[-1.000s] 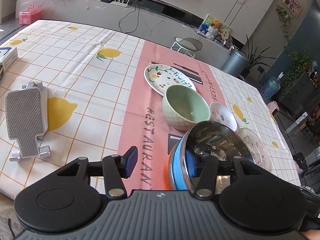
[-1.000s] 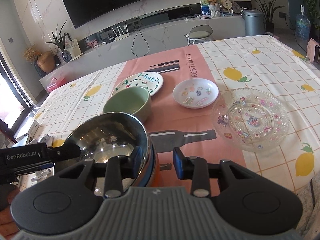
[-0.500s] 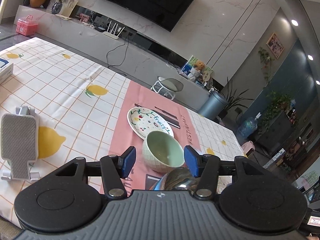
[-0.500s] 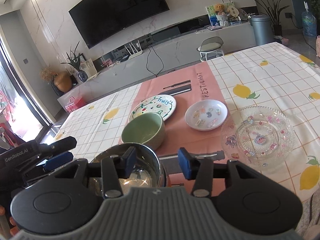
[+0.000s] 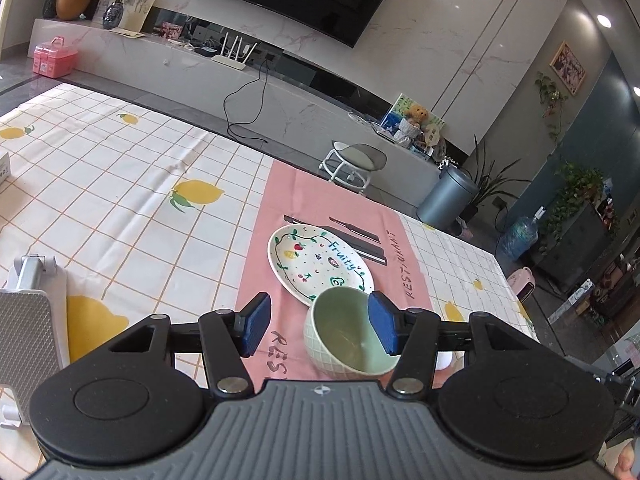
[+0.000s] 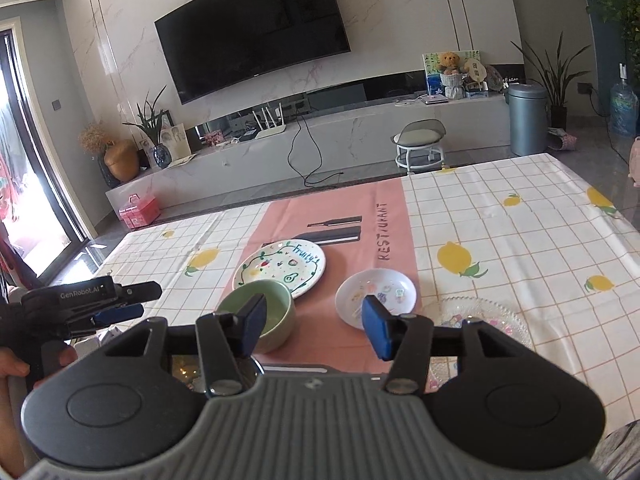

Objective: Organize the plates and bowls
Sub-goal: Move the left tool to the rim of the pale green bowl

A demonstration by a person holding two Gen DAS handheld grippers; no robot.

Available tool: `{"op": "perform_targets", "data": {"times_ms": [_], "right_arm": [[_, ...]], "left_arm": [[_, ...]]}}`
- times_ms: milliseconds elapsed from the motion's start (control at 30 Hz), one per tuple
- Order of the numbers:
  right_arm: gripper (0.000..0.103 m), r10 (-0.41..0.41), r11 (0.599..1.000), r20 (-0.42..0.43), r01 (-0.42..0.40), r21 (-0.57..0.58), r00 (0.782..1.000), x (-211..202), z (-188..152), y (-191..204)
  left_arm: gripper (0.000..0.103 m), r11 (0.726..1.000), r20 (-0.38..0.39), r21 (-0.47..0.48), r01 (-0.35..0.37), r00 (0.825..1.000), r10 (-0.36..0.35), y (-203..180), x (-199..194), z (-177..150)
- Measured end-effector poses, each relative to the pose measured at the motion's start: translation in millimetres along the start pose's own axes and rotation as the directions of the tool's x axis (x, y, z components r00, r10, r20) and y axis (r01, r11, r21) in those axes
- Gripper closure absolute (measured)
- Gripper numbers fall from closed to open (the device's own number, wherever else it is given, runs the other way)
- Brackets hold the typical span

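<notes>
Both hand-held grippers empty. Left hand-held gripper (image 5: 316,326) is released, pads apart, nothing between them. Right hand-held gripper (image 6: 314,326) has its jaws opening, nothing between them either.

Just under the right gripper's left finger I see a sliver of the steel bowl (image 6: 192,374), mostly hidden by the gripper body. Just ahead of both grippers: green bowl (image 5: 346,334), upright, empty, waffle-textured outside, glossy inside. Touching or nearly touching its far side is the painted plate (image 5: 320,264), flat, white with fruit drawings. Right of the green bowl, apart from it: small white dish (image 6: 376,294) with stickers. Further right, the clear glass plate (image 6: 486,314), partly behind my right finger.

My guess for the next step: green bowl. I'd take it by the rim, one pad inside and one outside, and clear the painted plate on lifting. Glaze looks slippery, so a firm pinch.

All sits on the pink runner (image 5: 276,200) of the tabletop (image 5: 120,208).
</notes>
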State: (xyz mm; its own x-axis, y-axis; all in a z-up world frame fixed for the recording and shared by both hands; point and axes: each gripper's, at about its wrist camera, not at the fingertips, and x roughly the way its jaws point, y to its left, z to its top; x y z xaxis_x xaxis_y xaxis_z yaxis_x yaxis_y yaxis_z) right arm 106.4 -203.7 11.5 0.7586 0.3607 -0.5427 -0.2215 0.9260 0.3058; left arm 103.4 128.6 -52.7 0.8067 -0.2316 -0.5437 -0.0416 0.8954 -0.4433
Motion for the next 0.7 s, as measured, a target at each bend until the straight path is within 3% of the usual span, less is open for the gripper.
{"op": "perform_targets", "data": {"times_ms": [167,267,400,467,500,567,700], "right_arm": [[0.050,0.005,0.999,-0.017,-0.004,0.040,1.000,14.5,16.5,-4.2],[0.050,0.015,1.000,-0.022,-0.015,-0.011,1.000,25.1,26.0,3.0],[0.047,0.004,0.998,-0.020,-0.005,-0.059,1.000,40.5,45.2,10.4],[0.045,0.024,0.997,-0.043,-0.027,-0.070,0.999,52.3,53.1,13.6],[0.044,0.033,0.996,-0.067,-0.038,-0.086,0.997,61.6,57.0,16.5],[0.044,0.035,0.993,-0.100,-0.046,-0.107,0.994,78.3,60.5,22.0],[0.044,0.072,0.989,-0.194,-0.095,-0.114,0.978,116.0,48.4,23.9]], "left_arm": [[0.040,1.000,-0.039,0.019,0.010,0.999,-0.009,-5.4,4.4,7.0],[0.040,0.999,-0.065,0.036,0.018,0.998,-0.016,-6.8,10.5,18.2],[0.040,0.994,-0.057,0.080,-0.069,0.996,0.073,-10.0,22.0,28.9],[0.041,0.988,-0.046,0.036,-0.149,0.988,0.150,-6.9,27.4,29.2],[0.041,0.988,-0.038,0.020,-0.152,0.988,0.153,-4.6,29.1,28.2],[0.041,0.992,-0.065,0.030,-0.120,0.990,0.122,-1.4,35.4,26.3],[0.041,1.000,-0.219,0.023,0.004,0.976,0.001,5.9,55.7,21.0]]}}
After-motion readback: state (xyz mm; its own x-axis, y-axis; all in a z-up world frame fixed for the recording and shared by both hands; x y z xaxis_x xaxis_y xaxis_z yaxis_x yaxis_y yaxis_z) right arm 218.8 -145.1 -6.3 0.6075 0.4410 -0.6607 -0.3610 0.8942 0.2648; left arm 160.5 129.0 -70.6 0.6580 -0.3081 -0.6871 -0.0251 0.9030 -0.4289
